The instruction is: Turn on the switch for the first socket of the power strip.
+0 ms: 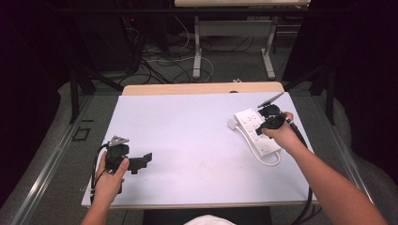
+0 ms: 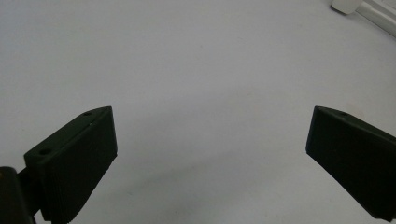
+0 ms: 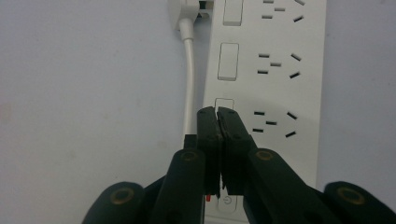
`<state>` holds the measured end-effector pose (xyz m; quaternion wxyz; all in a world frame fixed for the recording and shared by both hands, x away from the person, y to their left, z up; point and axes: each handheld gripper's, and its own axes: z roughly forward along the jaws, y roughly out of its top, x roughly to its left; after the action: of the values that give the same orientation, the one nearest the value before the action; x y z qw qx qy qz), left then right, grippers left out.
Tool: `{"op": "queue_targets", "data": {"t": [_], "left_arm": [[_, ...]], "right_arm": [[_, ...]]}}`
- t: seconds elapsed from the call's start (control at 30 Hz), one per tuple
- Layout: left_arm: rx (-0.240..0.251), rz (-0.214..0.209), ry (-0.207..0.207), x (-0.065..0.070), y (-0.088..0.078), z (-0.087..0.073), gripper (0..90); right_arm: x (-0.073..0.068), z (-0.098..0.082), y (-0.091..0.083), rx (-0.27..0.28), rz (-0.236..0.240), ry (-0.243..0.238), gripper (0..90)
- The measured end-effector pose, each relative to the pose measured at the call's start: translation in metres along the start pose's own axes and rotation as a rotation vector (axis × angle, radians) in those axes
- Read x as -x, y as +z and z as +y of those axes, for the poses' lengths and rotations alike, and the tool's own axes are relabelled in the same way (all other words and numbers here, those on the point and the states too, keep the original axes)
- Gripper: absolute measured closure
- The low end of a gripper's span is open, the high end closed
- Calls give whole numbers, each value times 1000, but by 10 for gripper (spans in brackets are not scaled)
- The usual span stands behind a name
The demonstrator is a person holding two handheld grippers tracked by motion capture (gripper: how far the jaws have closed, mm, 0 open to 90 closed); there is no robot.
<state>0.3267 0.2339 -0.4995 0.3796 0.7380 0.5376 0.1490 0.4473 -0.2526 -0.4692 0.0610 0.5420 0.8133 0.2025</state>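
The white worktop (image 1: 187, 140) takes up the middle of the high view. At its right side lies the white power strip (image 1: 256, 131), running diagonally from upper left to lower right, with its white cable (image 1: 270, 161) looping at the lower end. In the right gripper view the strip stands upright in the frame, rocker switches (image 3: 228, 61) in a column down its left edge, socket holes to their right, and the cable running down beside it.

The right gripper (image 3: 217, 114) is over the strip with its fingers clenched together, holding nothing; the tips rest at or just above the third switch from the top, and whether they touch it cannot be told. That reads as a switch being pressed with closed tips. The press itself looks under way or about to land; whether any switch is already flipped cannot be told.

The left gripper (image 1: 141, 161) sits at lower left, well apart from the strip, its fingers (image 2: 74, 163) spread wide and released over bare worktop
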Motion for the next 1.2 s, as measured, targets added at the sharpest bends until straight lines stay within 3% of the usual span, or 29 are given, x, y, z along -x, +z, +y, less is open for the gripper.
{"op": "queue_targets", "data": {"t": [0.33,0.7,0.73,0.97,1.03,1.2], "left_arm": [[0,-4,1,0,1,0,17],[-6,-3,3,-1,1,0,18],[-6,-5,3,-1,1,0,18],[-10,-4,2,-1,1,0,18],[-8,-3,3,-1,1,0,18],[-4,-2,0,-2,0,0,18]], "right_arm": [[3,3,11,0,4,23,900],[1,4,20,-53,-1,17,900],[2,3,22,-31,10,15,900],[2,2,28,-59,-10,22,900],[5,-3,37,-89,-9,16,900],[9,-6,37,-59,10,42,900]]}}
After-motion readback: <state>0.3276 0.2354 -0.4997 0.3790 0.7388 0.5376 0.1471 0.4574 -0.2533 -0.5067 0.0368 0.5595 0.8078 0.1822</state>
